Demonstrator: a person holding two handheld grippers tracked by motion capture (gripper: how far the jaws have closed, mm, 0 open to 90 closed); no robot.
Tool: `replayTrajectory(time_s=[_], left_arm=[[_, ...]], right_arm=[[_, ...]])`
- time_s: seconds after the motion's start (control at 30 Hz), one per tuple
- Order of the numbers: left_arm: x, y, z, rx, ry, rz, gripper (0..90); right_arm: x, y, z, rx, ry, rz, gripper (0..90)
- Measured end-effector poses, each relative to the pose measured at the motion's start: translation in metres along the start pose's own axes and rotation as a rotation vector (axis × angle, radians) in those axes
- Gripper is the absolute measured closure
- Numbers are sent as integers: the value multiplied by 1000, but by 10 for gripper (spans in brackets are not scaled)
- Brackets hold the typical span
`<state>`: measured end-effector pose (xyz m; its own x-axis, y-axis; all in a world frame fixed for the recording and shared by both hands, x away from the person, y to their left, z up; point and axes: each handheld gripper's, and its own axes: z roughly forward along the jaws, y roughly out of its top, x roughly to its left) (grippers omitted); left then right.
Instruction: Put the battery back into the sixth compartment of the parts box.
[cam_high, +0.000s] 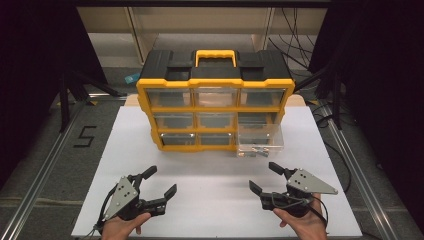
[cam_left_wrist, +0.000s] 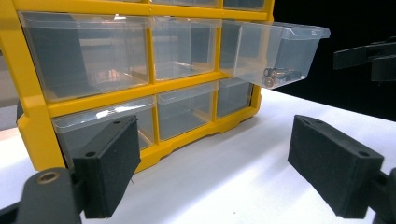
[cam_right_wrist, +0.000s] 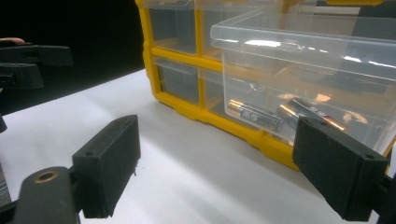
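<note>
In the high view the clear drawer (cam_high: 260, 141) stands pulled out at the organizer's (cam_high: 215, 100) lower right, not yet handled, with the left gripper (cam_high: 161, 181) and right gripper (cam_high: 264, 176) spread wide and empty near the table's (cam_high: 220, 175) front edge; the left gripper view shows the batteries (cam_left_wrist: 275, 75) inside the drawer and jaws apart, touching nothing; the right gripper view shows the same, just short of it.

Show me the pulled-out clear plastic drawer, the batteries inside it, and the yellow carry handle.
Pulled-out clear plastic drawer (cam_high: 261, 141), high view, front wall.
Black batteries (cam_right_wrist: 256, 114), right gripper view, body of the nearer one.
Yellow carry handle (cam_high: 215, 52), high view, top bar.
</note>
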<state>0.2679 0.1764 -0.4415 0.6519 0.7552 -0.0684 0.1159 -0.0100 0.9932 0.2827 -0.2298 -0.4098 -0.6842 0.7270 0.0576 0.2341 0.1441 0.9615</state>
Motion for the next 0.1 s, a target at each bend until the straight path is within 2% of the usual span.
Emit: replayTrajectory(time_s=[0.1], left_arm=[[0,0,0,0,0,-1,164]], right_arm=[[-1,-1,0,-3,1,1,160]])
